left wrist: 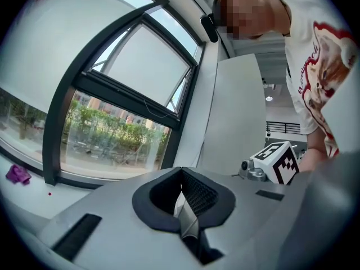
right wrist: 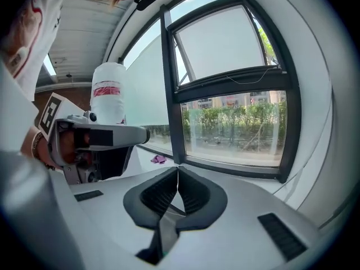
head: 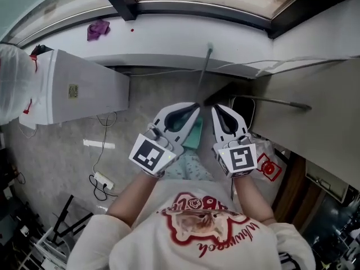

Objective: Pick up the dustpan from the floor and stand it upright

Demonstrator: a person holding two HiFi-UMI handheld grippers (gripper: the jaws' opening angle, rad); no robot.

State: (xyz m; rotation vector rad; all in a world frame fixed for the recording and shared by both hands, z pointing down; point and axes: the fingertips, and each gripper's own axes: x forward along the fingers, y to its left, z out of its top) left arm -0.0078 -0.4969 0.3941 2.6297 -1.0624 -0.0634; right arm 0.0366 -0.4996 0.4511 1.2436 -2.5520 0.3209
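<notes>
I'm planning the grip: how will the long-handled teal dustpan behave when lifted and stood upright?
The dustpan looks like thin plastic, so it is probably light. Its long slim handle may make it swing if gripped high up. Standing, it seems apt to tip unless leaned against something.

1. An office or lab-like workroom is suggested rather than a home.
2. A tall dark-framed window (right wrist: 171, 83) with a wide white sill (head: 185, 38) is seen, with hedges outside.
3. A power strip (head: 104, 180) and loose cables are laid on the grey floor (head: 56, 151).
4. A white cabinet (head: 84, 89) and dark stand legs (head: 64, 218) are placed along the edges.
</notes>
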